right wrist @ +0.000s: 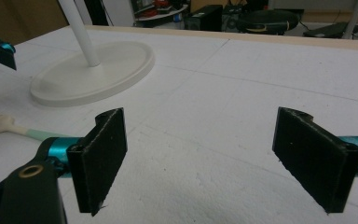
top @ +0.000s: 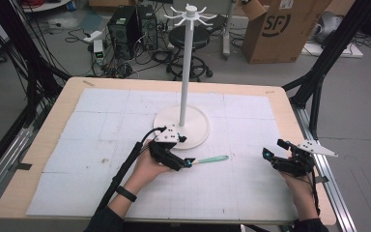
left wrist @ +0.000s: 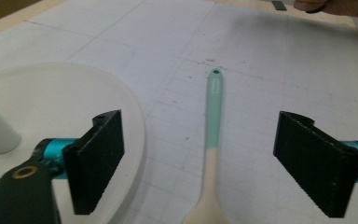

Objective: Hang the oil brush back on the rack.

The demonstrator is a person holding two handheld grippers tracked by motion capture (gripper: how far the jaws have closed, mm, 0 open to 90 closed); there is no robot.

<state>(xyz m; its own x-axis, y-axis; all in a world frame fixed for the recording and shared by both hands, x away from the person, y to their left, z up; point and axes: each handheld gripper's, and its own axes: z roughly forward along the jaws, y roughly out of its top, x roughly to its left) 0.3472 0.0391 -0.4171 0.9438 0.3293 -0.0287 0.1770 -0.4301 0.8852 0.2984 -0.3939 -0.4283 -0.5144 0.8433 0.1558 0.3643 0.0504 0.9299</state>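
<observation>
So there's a spoon point(left wrist: 212, 140) flat on the white mat point(top: 251, 188), just in front of the round base of the white hook stand point(top: 187, 67). It's got a mint-green handle with a little hole at the tip and a cream bowl end. The left gripper point(top: 186, 162) sits low right over the bowl end, jaws wide apart either side, gripping nothing. The right gripper point(top: 268, 155) is well off near the table's right edge, also wide open and empty, pointing toward the stand.
</observation>
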